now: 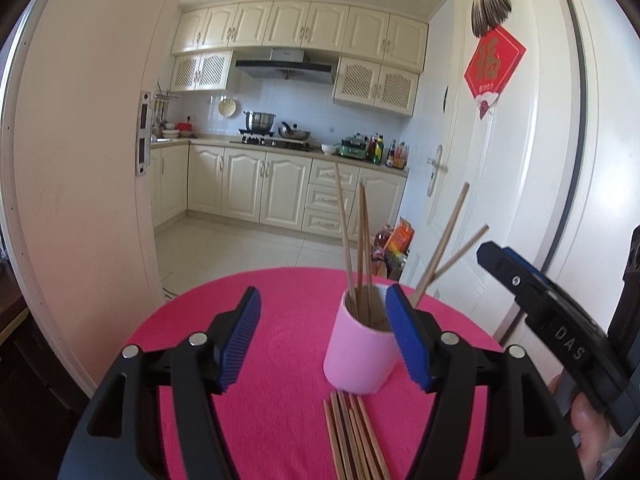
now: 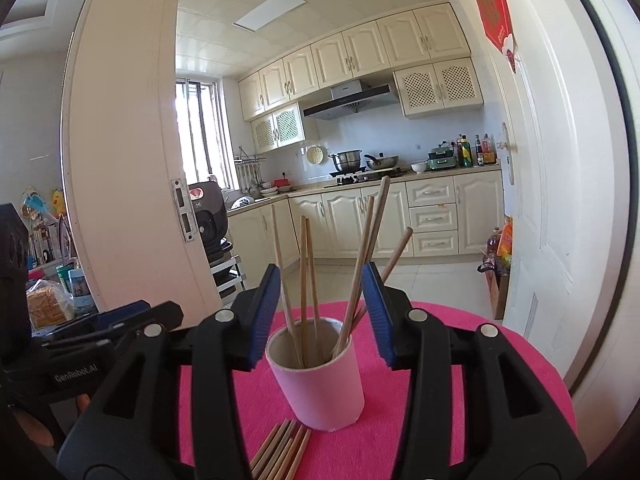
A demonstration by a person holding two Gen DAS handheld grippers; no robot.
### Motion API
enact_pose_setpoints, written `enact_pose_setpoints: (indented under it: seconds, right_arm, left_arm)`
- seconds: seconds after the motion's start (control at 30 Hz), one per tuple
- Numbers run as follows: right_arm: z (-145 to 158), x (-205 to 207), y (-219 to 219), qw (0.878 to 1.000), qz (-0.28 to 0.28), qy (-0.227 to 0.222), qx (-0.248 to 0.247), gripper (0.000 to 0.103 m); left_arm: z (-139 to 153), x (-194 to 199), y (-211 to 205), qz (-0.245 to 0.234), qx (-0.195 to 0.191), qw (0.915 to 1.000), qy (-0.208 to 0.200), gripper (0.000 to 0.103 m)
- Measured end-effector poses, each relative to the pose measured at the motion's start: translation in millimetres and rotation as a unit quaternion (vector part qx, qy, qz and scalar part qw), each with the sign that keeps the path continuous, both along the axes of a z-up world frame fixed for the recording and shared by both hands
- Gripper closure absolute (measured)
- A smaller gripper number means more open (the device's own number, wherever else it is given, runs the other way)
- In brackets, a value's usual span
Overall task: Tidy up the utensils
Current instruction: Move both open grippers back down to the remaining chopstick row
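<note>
A pink cup [image 2: 316, 376] stands upright on the pink-covered table [image 1: 280, 360] and already holds several chopsticks [image 2: 304, 280] that lean against its rim at different angles. More chopsticks lie flat in a loose bundle [image 1: 354, 436] on the cloth, just in front of the cup and nearly touching its base. The right gripper [image 2: 322, 312] hangs over the cup with its jaws spread to either side of the standing sticks; nothing is pinched between its pads, so I judge that a stick has just been let go into the cup. The left gripper [image 1: 326, 338] is also spread and empty, low over the table, with its right pad close beside the cup's rim and the bundle lying below and between its fingers. The step in hand looks like the handover from one drop to the next pick, with the task partly done: some sticks are in the cup, a good handful is left on the cloth. The next move calls for one gripper to come down onto the bundle, single out one stick or a pair near the end, and close on it flat against the cloth. The right gripper should clear upward first so it does not knock the leaning sticks or tip the cup. Thin round sticks may roll or slip from the pads, so a square, firm pinch matters.
</note>
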State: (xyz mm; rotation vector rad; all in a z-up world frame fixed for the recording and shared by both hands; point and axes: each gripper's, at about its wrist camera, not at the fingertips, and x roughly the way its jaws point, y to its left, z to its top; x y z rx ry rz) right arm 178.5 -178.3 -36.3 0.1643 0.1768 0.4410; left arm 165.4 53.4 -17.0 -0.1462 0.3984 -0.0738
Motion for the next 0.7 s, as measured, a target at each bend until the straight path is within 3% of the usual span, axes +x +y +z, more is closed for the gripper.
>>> enact_pose_setpoints:
  seconds: [0.13,0.27,0.4,0.53,0.6,0.7]
  right_arm:
    - [-3.7,-11.1,-0.5,1.0,0.006,0.023,-0.017,0.055]
    - [-18.7,-14.7,1.8,0.995,0.019,0.084,-0.04,0.054]
    - [-40.4,-16.4,6.0,0.985,0.029,0.153,-0.072,0.049]
    - [-63.1,-18.2,10.7,0.97,0.048,0.219,-0.094,0.042]
    - [-68.2,-20.4,11.7,0.966,0.053,0.234,-0.099,0.041]
    - [-75.0,-19.9,11.5,0.959,0.058,0.259,-0.099,0.039]
  left_arm:
    - [-11.0,-7.9,-3.9,-0.023,-0.002,0.9986,0.048,0.039]
    - [-32.9,-8.7,-7.5,-0.039,0.005,0.9914,0.125,0.039]
    - [-65.4,-4.7,-11.2,-0.039,0.022,0.9736,0.224,0.039]
    - [-100.4,0.8,-10.4,-0.041,0.014,0.9463,0.32,0.039]
    - [-110.2,3.0,-11.2,-0.036,0.016,0.9378,0.345,0.039]
    - [-119.1,3.7,-13.1,-0.025,0.032,0.9326,0.359,0.039]
